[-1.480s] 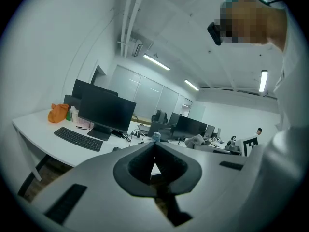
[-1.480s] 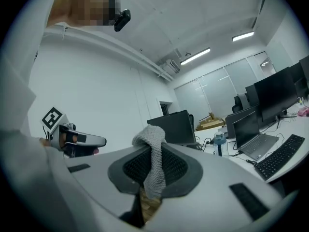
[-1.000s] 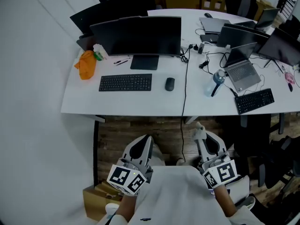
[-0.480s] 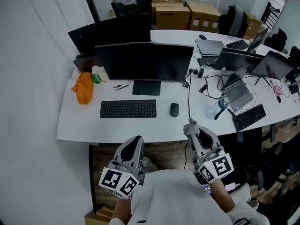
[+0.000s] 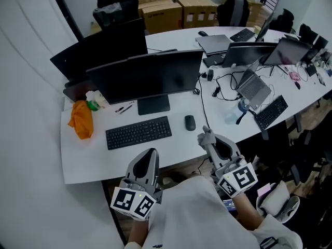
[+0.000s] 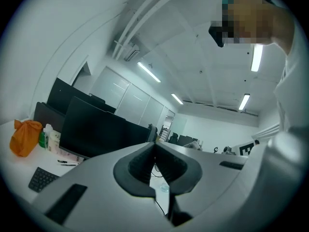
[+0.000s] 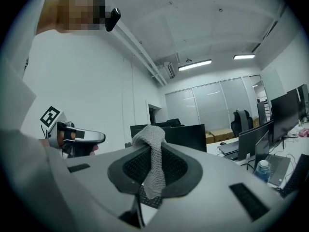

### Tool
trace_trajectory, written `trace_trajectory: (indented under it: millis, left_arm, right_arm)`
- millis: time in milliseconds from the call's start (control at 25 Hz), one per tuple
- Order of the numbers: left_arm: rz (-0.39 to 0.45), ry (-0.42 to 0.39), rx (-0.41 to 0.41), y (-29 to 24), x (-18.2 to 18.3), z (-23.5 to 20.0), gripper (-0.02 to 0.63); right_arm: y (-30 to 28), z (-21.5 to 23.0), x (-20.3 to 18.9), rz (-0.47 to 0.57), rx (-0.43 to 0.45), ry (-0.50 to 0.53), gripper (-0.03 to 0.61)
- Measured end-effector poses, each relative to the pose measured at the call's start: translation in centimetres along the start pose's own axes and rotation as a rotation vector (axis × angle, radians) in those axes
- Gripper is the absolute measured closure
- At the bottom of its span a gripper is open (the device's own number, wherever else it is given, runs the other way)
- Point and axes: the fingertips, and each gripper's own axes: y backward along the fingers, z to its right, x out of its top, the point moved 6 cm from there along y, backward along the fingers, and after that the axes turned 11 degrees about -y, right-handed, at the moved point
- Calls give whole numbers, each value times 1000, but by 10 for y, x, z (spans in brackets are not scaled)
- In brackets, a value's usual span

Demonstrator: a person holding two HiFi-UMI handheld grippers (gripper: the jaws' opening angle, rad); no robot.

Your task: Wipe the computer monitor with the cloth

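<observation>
A black computer monitor (image 5: 145,77) stands on the white desk (image 5: 98,160), also seen dark in the left gripper view as the monitor (image 6: 101,129) and far off in the right gripper view as the monitor (image 7: 186,137). My right gripper (image 5: 206,134) hangs at the desk's near edge, shut on a grey knitted cloth (image 7: 151,163) whose tuft pokes out above its jaws. My left gripper (image 5: 150,156) is held near the desk's front edge, shut with nothing in it.
A black keyboard (image 5: 138,132) and mouse (image 5: 190,122) lie before the monitor. An orange cloth (image 5: 81,119) and a small bottle (image 5: 92,105) sit at the desk's left. Laptops, cables, a blue bottle (image 5: 243,106) and a second keyboard (image 5: 270,112) crowd the right side.
The view has swung and I have come closer to the desk. Both grippers have moved forward to the desk's near edge, the right one still holding the cloth.
</observation>
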Motion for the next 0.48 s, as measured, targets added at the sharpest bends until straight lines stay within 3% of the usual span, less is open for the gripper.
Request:
trace_trajectory:
  millis: [200, 480]
  left_arm:
    - [-35, 0, -51, -21, -3, -8, 595]
    - [-73, 11, -62, -52, 0, -17, 595]
  right_arm:
    - [-2, 13, 0, -5, -48, 7, 531]
    - [-26, 33, 6, -11, -54, -6, 531]
